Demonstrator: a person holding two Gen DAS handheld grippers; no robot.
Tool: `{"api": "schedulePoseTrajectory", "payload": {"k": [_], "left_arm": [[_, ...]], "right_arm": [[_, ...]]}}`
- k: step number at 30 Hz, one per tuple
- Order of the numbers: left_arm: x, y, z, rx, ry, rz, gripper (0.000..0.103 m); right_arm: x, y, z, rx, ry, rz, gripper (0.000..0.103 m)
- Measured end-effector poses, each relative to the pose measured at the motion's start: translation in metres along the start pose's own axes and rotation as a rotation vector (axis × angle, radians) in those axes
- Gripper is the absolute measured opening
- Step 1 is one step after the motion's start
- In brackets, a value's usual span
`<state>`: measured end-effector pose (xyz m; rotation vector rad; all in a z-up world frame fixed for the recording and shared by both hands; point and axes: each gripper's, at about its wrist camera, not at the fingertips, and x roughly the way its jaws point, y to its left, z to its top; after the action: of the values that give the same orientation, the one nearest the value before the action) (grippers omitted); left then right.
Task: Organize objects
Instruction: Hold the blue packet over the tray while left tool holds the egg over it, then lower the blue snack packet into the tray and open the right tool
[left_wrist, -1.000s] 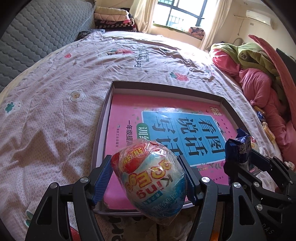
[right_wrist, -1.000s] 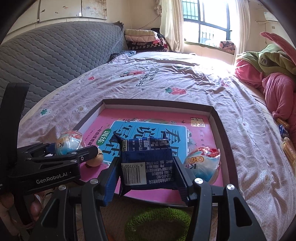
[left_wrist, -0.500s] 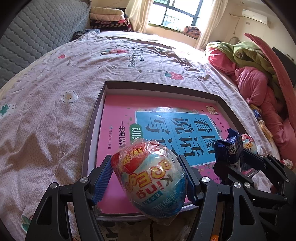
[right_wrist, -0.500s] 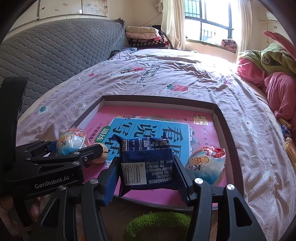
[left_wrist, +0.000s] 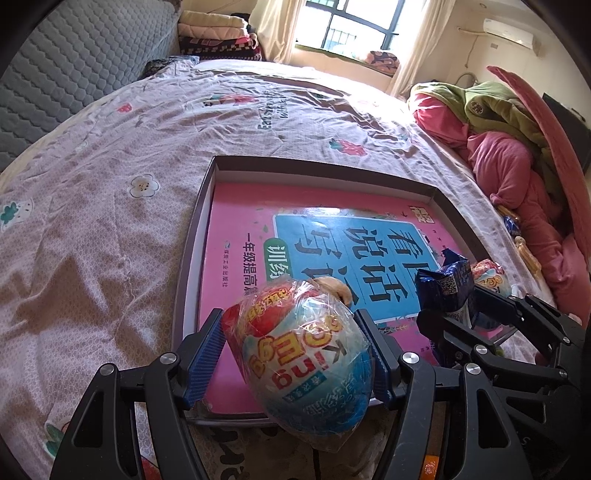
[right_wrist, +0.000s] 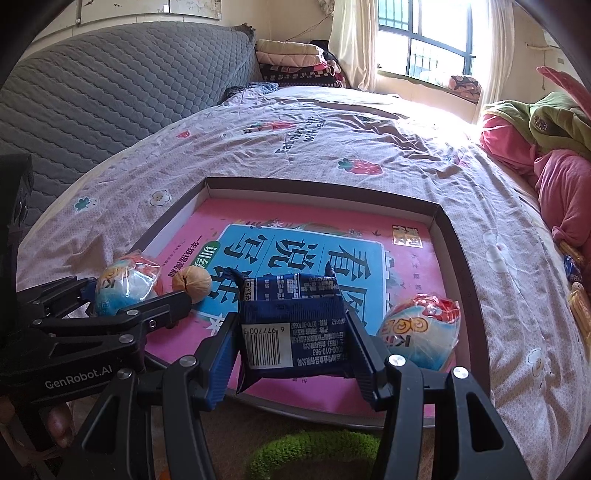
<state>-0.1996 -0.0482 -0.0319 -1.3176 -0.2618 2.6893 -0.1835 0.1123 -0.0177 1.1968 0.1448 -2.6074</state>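
My left gripper (left_wrist: 295, 354) is shut on an egg-shaped toy in crinkly wrapper (left_wrist: 299, 354), held over the near edge of a shallow box lid (left_wrist: 325, 164) lined with a pink book. My right gripper (right_wrist: 291, 343) is shut on a dark blue snack packet (right_wrist: 291, 325), also over the lid's near edge. In the right wrist view the lid (right_wrist: 317, 184) holds a second wrapped egg toy (right_wrist: 421, 332) at its near right corner and a walnut (right_wrist: 192, 282) at its near left. The left gripper (right_wrist: 122, 295) with its egg shows at the left.
The lid lies on a bed with a pink flowered sheet (left_wrist: 92, 206). A pile of pink and green clothes (left_wrist: 509, 147) lies at the right. A grey quilted headboard (right_wrist: 92, 110) is at the left. A green fuzzy thing (right_wrist: 314, 450) is below the bed edge.
Both grippers have moved forward over the lid with their loads still held. The walnut and the second egg toy now show more fully.
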Motion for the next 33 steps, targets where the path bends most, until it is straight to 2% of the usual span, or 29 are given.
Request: {"api": "schedulePoseTrajectory", "payload": {"k": [12, 33], "left_arm": [[0.01, -0.002, 0.006, 0.009, 0.016, 0.013, 0.07], [0.02, -0.009, 0.007, 0.054, 0.023, 0.067, 0.07]], "right_arm": [[0.013, -0.007, 0.003, 0.02, 0.08, -0.01, 0.056], [0.02, -0.01, 0.002, 0.029, 0.123, -0.038, 0.057]]}}
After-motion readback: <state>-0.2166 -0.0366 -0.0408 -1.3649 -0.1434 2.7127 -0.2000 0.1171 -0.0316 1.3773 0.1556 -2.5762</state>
